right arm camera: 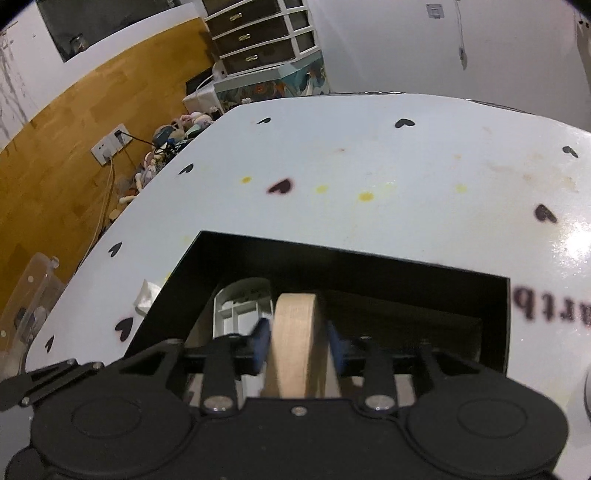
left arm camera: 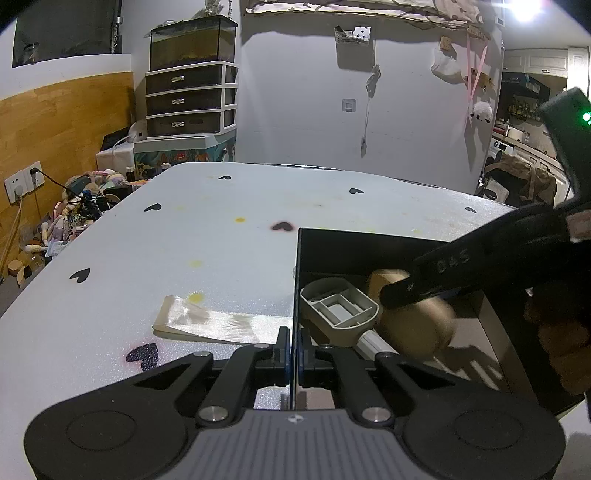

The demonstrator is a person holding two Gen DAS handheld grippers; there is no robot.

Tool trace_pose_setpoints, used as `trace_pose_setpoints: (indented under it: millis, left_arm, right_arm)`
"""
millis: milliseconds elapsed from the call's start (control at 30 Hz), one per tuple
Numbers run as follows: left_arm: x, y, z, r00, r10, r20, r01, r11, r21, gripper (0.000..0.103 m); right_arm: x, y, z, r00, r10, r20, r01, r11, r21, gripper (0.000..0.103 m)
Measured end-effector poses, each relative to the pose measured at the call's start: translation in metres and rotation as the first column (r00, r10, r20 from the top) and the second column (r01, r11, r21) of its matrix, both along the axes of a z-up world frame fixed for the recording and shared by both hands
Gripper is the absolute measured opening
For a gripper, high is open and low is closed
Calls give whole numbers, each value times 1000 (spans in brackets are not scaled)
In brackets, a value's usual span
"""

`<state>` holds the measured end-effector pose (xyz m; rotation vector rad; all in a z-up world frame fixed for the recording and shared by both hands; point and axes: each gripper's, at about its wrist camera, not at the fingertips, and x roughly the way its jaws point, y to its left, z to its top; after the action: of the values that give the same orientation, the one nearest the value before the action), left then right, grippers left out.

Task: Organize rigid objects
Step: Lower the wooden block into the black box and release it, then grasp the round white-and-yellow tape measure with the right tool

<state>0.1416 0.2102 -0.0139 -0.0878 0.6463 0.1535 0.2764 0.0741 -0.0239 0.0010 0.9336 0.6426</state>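
We see dim, bluish fisheye views: ceiling lamp point(left arm camera: 524, 11) flares, wooden block point(right arm camera: 295, 347) motion-blurred, corners vignetted

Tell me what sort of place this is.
Probably a lived-in home room, not a lab. A plastic drawer unit with a tank on top stands by the wall, soft toys are heaped on the floor, and a kitchen shows through the doorway at right.
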Motion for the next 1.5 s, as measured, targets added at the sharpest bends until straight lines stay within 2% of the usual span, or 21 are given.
trace_pose_setpoints:
  millis: [200,433,667,800,1000,1133,1233,1433,1500]
  left_arm:
    - [0,1,0,1000,0,0,0,1000,1,3]
    - [0,0,-1,1000,-1,-1,1,1000,3,3]
    - [1,0,-1,1000,1,-2,-1,1000,2,3]
    - [1,0,-2,1000,1,-2,-1,1000,-1,3]
    - [1,1,-2,1000,2,-2,-2,1000,-4,3]
    - [1,1,-2,1000,-1,-1,1,1000,-4,3]
    - [1,2,-2,1000,-1,-1,1,1000,-5,3]
    - [1,2,-2,1000,-1,0,1,1000,-5,3]
    - [1,2,-1,1000,0,1,0,1000,-6,3]
  right_arm:
    - [-6,-6,11,999,14,48,-14,1000,-8,42]
    - [-19,-22,29,994,37,105,-39,999,17,56]
    - [-33,-48,44,986,32,165,-39,998,40,63]
    - [-43,-71,49,979,6,201,-20,997,70,74]
    - [-56,-114,50,957,-100,272,84,994,69,90]
    - [-65,-144,43,926,-188,328,178,982,61,99]
    - [-69,-162,33,908,-235,347,240,970,29,102]
    - [-66,-189,10,880,-350,322,374,927,-16,103]
    - [-66,-193,3,877,-360,319,390,920,-33,103]
